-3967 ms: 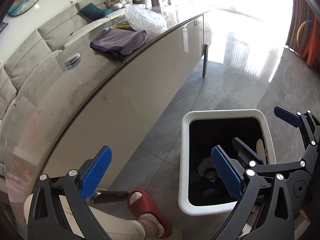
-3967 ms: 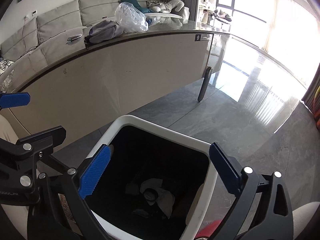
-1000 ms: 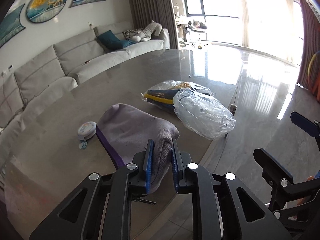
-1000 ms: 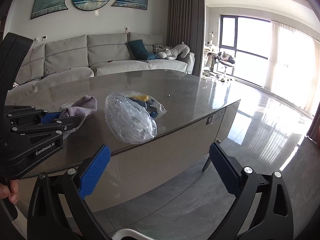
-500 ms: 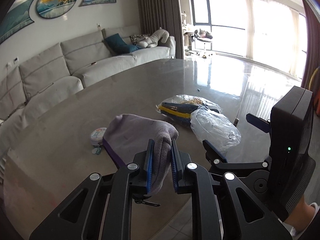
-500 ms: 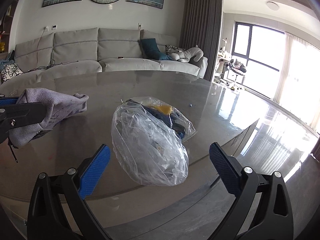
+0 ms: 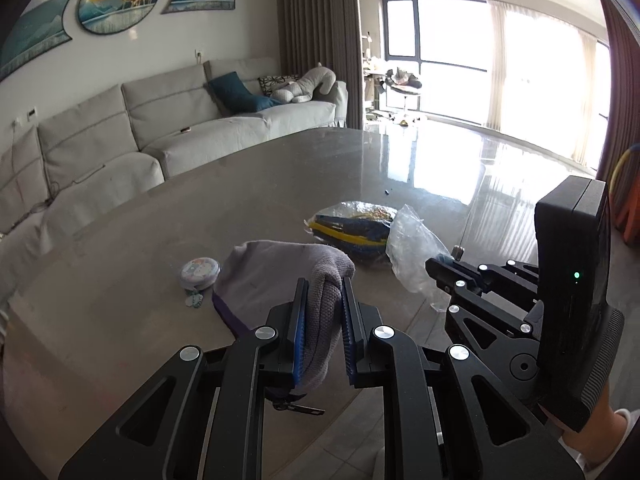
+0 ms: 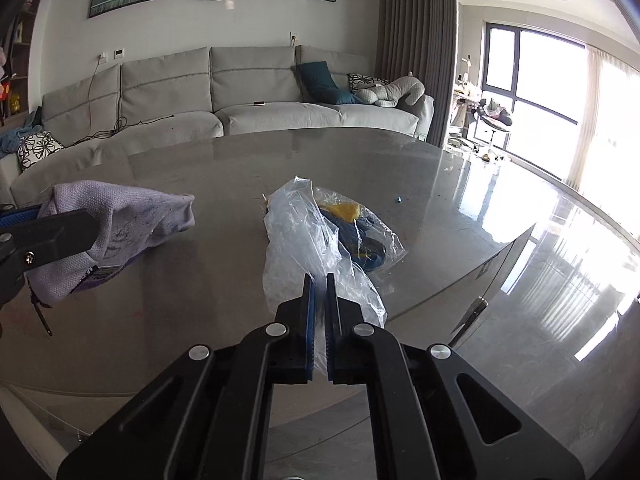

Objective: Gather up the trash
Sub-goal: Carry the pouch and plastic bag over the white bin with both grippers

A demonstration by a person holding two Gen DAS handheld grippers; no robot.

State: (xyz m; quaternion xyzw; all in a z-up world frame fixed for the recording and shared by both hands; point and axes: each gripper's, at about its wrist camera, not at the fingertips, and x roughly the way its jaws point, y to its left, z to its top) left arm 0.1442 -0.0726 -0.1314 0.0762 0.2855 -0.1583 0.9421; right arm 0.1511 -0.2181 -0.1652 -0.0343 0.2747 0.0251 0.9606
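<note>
My left gripper (image 7: 323, 292) is shut on the near edge of a lilac-grey cloth (image 7: 280, 268) with a purple trim; the cloth lies on the grey table (image 7: 248, 184). The cloth also shows in the right wrist view (image 8: 120, 216). My right gripper (image 8: 319, 284) is shut on a clear crumpled plastic bag (image 8: 304, 240) near the table's front edge. The bag also shows in the left wrist view (image 7: 416, 248), with the right gripper (image 7: 436, 264) at it. Behind the bag lies a blue and yellow packet in clear wrap (image 8: 360, 228).
A small round pastel tin (image 7: 199, 274) sits left of the cloth. A grey sofa (image 8: 240, 92) runs behind the table. Glossy floor (image 8: 560, 280) lies to the right, past the table edge.
My right gripper has moved in and shut on the clear plastic bag, which is now pulled up and stretched. My left gripper stays shut on the cloth.
</note>
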